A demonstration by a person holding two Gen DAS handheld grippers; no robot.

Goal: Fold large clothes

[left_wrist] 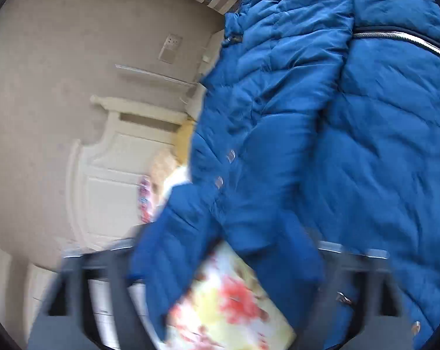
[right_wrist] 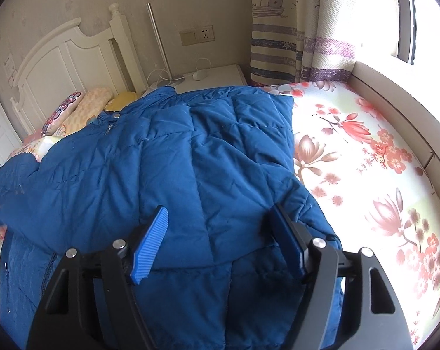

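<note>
While spread flat, blue jacket (right_wrist: 167, 151) under right claw (right_wrist: 220, 221).

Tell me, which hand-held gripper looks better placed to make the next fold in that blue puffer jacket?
Probably the right hand-held gripper. It sits steady over the blue puffer jacket on the floral bedsheet, jaws open astride a folded edge. The left hand-held gripper shows blurred, open, its view tilted sideways.

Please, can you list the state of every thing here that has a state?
Blue jacket: spread on the bed, partly folded.
Floral bedsheet: flat.
Curtain: drawn aside.
Right hand-held gripper: open over the jacket.
Left hand-held gripper: blurred, open.
</note>
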